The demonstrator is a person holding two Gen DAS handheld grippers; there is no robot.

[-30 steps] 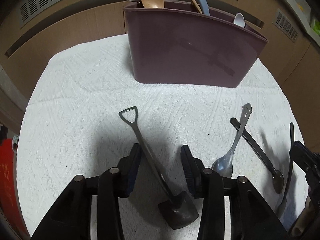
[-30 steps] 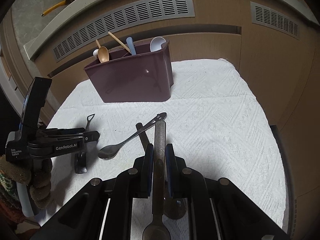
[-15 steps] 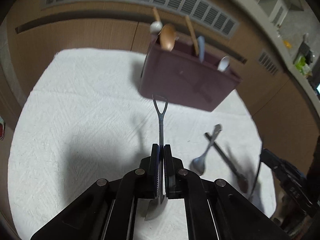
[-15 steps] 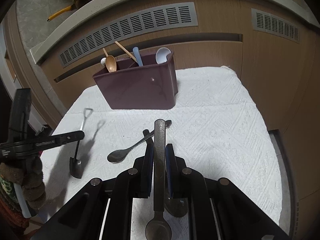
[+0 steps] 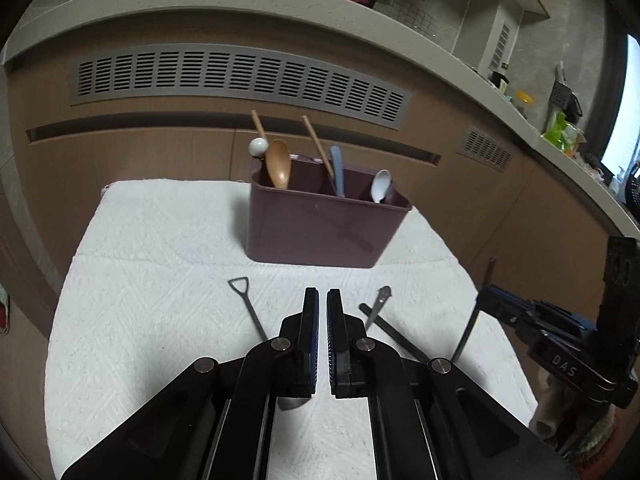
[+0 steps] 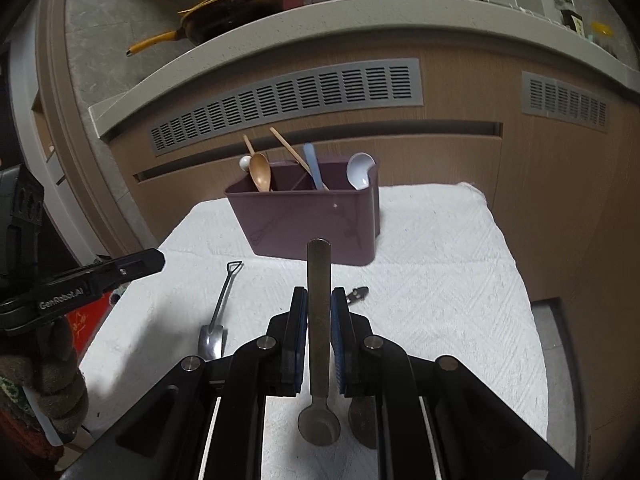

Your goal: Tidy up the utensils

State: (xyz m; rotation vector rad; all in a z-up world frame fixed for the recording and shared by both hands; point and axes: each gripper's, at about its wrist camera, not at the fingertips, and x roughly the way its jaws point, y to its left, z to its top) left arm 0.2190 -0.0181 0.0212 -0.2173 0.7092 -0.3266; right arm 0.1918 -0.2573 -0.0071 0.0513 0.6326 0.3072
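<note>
Left gripper [image 5: 322,300] now without shovel spoon [image 5: 246,304]

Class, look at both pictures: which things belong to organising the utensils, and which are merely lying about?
Belong to the job: purple utensil holder, held dark spoon, shovel-handled spoon, silver spoon, black spoon.

Lying about: yellow-handled pan, green packet, yellow-lidded jar.

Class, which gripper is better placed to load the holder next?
Right. The right gripper clamps a spoon pointing at the holder; the left gripper holds nothing, its jaws nearly shut.
</note>
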